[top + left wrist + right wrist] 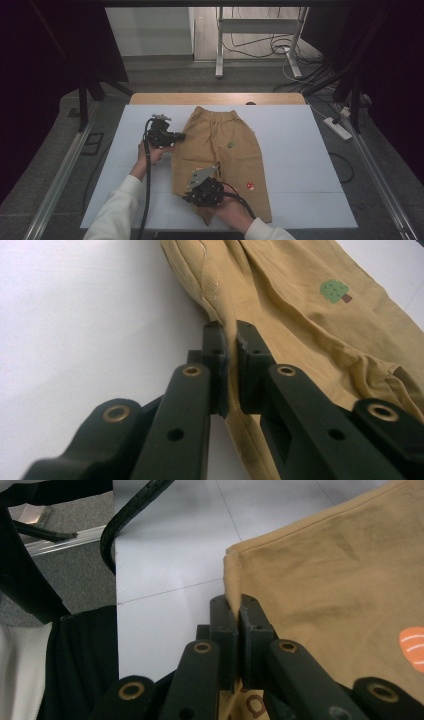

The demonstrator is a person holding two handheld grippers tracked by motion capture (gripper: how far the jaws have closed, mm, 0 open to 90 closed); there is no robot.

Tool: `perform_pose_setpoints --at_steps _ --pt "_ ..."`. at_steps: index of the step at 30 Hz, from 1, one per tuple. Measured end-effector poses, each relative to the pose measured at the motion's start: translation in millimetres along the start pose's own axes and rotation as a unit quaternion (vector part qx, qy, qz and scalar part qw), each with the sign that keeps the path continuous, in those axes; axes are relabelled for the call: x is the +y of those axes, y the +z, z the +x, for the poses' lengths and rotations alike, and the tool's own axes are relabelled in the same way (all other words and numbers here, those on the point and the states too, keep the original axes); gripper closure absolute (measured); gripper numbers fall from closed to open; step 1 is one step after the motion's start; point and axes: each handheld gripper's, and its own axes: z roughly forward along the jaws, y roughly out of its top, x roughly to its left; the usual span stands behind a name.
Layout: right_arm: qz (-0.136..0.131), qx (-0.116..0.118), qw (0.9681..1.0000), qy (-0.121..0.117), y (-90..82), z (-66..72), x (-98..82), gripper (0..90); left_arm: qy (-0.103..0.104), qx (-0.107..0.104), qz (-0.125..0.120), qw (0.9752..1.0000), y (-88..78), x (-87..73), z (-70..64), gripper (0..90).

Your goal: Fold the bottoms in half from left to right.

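- White flat table top (300, 165) is carrying the tan cotton trousers with elastic waistband (220, 150); trousers are lying flat near the middle, waistband at the far end, leg hems toward the person.
- In the left gripper view the trousers (300, 325) are spreading away up and to the right of the jaws; in the right gripper view the trousers (340, 585) are filling the right side, table top (170, 555) to the left.
- Left gripper (176, 136) is sitting at the trousers' left outer edge, about mid-length, held by the left hand (150, 152) in a white sleeve.
- Left gripper (229, 337) jaws are pressing together, pinching the side seam fold of the trousers; the fabric is running between the pads.
- Right gripper (187, 196) is sitting at the near-left leg hem, held by the right hand (230, 210).
- Right gripper (237, 605) jaws are squeezing together on the hem corner, which is sticking up between the tips.
- Small green tree patch (334, 291) is lying on the trousers, up and right of the left jaws, well apart.
- Small orange-red mushroom patch (412, 647) is lying on the leg to the right of the right jaws, apart from them.
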Motion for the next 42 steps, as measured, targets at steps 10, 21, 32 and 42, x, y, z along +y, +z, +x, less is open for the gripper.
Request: perform_pose_setpoints --at_steps 10,21,32,42 --pt "-0.018 -0.001 0.9996 -0.020 -3.5 8.2 10.0 86.3 -0.005 -0.002 -0.018 0.9998 -11.7 1.1 1.3 84.1" --pt "-0.029 0.005 0.9995 -0.013 -1.7 7.3 13.4 86.3 -0.023 -0.001 -0.037 0.9991 -31.6 -5.9 6.8 84.4" --pt "-0.028 0.008 0.9993 -0.022 3.6 14.3 20.9 86.4 -0.037 0.006 -0.042 0.9984 -43.3 -14.1 15.9 84.4" --pt "-0.054 0.017 0.9977 -0.037 2.5 20.1 37.4 86.4 -0.047 0.012 -0.076 0.9959 -71.5 -13.7 18.8 84.3"
